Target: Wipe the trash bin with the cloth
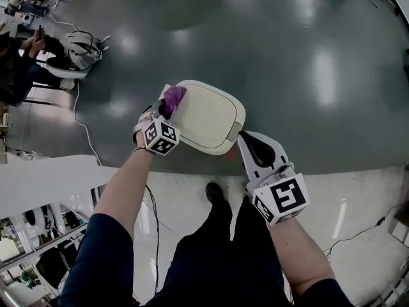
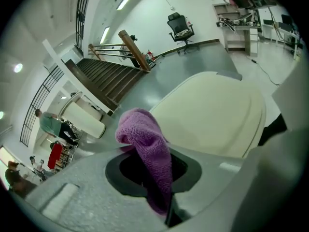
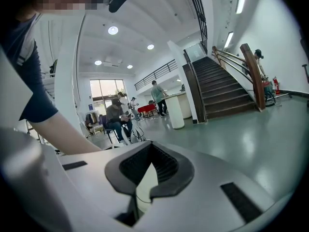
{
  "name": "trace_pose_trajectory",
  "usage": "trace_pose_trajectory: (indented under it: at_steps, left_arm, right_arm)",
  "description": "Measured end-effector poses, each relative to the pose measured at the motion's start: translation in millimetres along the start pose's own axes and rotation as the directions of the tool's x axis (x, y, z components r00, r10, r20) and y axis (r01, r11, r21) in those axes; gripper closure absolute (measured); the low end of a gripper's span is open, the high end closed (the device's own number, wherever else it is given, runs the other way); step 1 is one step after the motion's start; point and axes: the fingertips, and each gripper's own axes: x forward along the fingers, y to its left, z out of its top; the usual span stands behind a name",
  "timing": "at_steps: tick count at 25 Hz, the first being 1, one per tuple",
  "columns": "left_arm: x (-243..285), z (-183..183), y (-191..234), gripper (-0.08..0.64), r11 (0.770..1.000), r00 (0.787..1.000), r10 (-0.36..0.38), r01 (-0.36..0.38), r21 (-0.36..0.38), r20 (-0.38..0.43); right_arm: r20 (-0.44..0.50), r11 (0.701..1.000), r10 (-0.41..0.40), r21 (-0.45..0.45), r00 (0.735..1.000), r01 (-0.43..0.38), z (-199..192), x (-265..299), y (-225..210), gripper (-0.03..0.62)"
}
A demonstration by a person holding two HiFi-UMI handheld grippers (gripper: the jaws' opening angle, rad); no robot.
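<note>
Your left gripper (image 1: pixel 165 107) pinches the purple cloth (image 1: pixel 174 96) between its 2 jaws at the left edge of the trash bin (image 1: pixel 208 117) lid. Your right gripper (image 1: pixel 243 136), jaws narrowed on the opposite rim, apparently steadies the bin for wiping.

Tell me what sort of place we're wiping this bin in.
Probably a large indoor lobby or atrium of an office-type building: a wide staircase with railings, a broad glossy grey floor, and a white counter with people standing and sitting nearby. An office chair stands loose on the floor.
</note>
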Motion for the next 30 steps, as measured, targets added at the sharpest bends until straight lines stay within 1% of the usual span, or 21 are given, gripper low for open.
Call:
trace_pose_trajectory:
  at_steps: [5, 10, 12, 14, 17, 20, 22, 24, 26, 27, 30]
  left_arm:
    - [-19, 5, -24, 0.502, 0.997, 1.0, 0.008, -0.006, -0.072, 0.024]
    - [-39, 30, -70, 0.502, 0.997, 0.997, -0.035, 0.04, -0.069, 0.07]
    - [-48, 42, -93, 0.502, 0.994, 0.994, -0.063, 0.07, -0.078, 0.086]
    - [-57, 57, -116, 0.502, 0.992, 0.989, -0.106, 0.113, -0.063, 0.103]
    - [-69, 78, -154, 0.502, 0.981, 0.973, -0.194, 0.195, 0.002, 0.124]
    - [-85, 90, -190, 0.502, 0.958, 0.95, -0.286, 0.28, 0.067, 0.125]
    - [-99, 95, -207, 0.502, 0.942, 0.934, -0.333, 0.323, 0.093, 0.13]
    - [-119, 102, -217, 0.502, 0.93, 0.919, -0.365, 0.352, 0.103, 0.152]
    - [-144, 110, -221, 0.502, 0.925, 0.905, -0.38, 0.368, 0.096, 0.192]
    - [-159, 116, -221, 0.502, 0.925, 0.899, -0.381, 0.372, 0.081, 0.217]
    - [-206, 135, -207, 0.502, 0.927, 0.885, -0.353, 0.374, -0.012, 0.305]
  right_arm:
    - [-0.001, 1.0, 0.004, 0.013, 1.0, -0.004, 1, -13, 0, 0.581]
    - [-0.018, 1.0, 0.025, 0.0, 1.0, -0.025, 13, -26, 11, 0.581]
    - [-0.032, 0.999, 0.038, -0.013, 0.999, -0.038, 19, -32, 18, 0.581]
    - [-0.041, 0.998, 0.048, -0.028, 0.998, -0.049, 28, -39, 22, 0.581]
    - [-0.057, 0.998, 0.047, -0.049, 0.997, -0.05, 39, -52, 22, 0.581]
    - [-0.083, 0.997, 0.041, -0.067, 0.996, -0.047, 46, -70, 24, 0.581]
    - [-0.097, 0.996, 0.042, -0.075, 0.994, -0.049, 50, -81, 30, 0.581]
    - [-0.109, 0.995, 0.05, -0.077, 0.993, -0.058, 52, -91, 38, 0.581]
    - [-0.117, 0.994, 0.066, -0.074, 0.991, -0.075, 53, -101, 50, 0.581]
    - [-0.119, 0.994, 0.076, -0.073, 0.99, -0.085, 53, -107, 56, 0.581]
    - [-0.121, 0.991, 0.104, -0.073, 0.987, -0.114, 56, -124, 73, 0.581]
